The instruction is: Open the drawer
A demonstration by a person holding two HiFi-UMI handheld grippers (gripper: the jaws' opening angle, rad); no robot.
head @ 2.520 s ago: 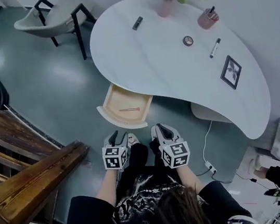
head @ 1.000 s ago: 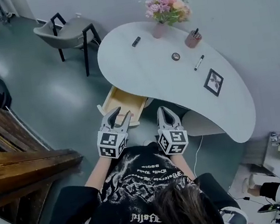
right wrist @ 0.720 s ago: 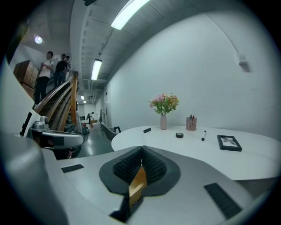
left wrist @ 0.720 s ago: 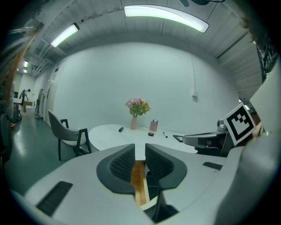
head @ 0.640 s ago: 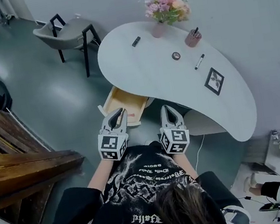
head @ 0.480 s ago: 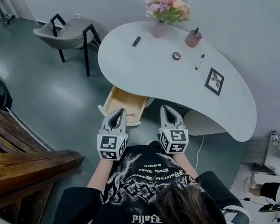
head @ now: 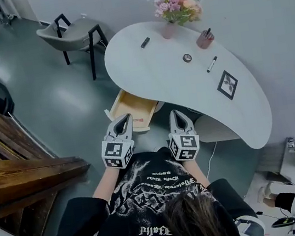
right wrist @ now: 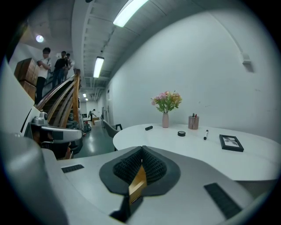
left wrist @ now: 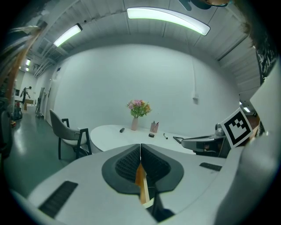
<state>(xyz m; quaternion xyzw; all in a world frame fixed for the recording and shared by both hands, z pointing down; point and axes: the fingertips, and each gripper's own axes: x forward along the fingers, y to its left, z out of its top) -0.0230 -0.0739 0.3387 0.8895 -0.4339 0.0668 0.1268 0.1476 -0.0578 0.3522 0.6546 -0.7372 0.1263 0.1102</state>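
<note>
1. Now the left gripper (head: pixel 122 122) has its jaws pressed fully together. They have just been closing, and nothing sits between the pads (left wrist: pixel 127 165).
2. The right gripper (head: pixel 174 116) is closed as well, pad against pad, and it carries nothing.
3. The drawer (head: pixel 129 107) stands pulled out from under the white table (head: pixel 186 81), directly ahead of the left gripper. In the head view its near front edge lies at the tips of that gripper. Whether the tips touch it, I cannot tell.
4. Seen from the right gripper, the drawer is ahead and to the left, a little apart from its tips.
5. Both grippers are side by side, near the person's body, and point toward the table.
</note>
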